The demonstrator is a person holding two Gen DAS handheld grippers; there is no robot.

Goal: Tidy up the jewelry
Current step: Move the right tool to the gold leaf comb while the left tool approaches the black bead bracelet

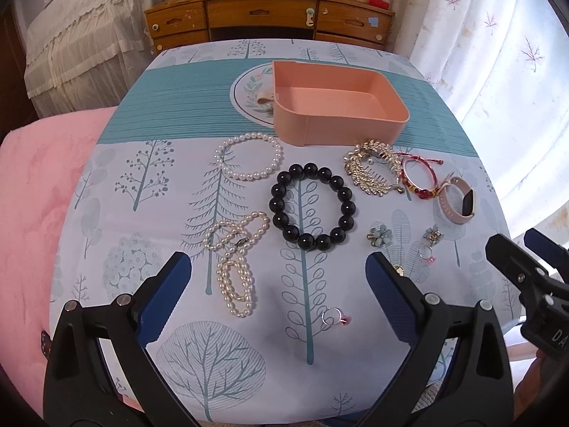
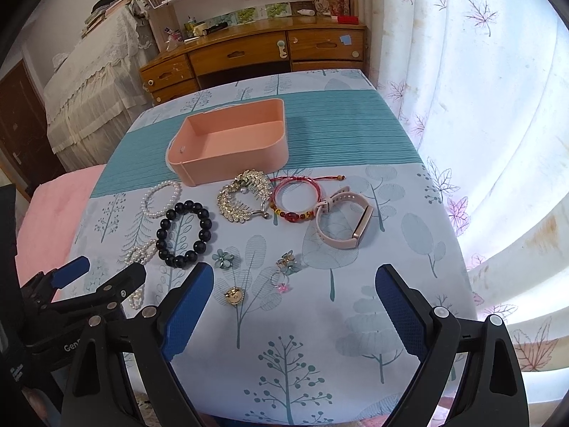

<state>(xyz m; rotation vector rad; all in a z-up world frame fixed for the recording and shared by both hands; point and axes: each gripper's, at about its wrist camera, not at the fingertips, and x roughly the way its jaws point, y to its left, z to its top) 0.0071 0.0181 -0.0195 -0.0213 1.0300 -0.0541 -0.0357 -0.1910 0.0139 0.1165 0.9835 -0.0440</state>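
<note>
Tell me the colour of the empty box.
Peach-pink box; clearest in the left wrist view.

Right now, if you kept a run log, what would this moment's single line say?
stage: start | left hand-held gripper: open, empty | right hand-held gripper: open, empty | pink box: empty | black bead bracelet: on tablecloth

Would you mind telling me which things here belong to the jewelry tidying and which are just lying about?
Belonging to the job:
pink box
black bead bracelet
pearl bracelet
pearl necklace
gold hair comb
red bracelet
ring

Just lying about:
pink fitness band
wooden desk
curtain
</note>
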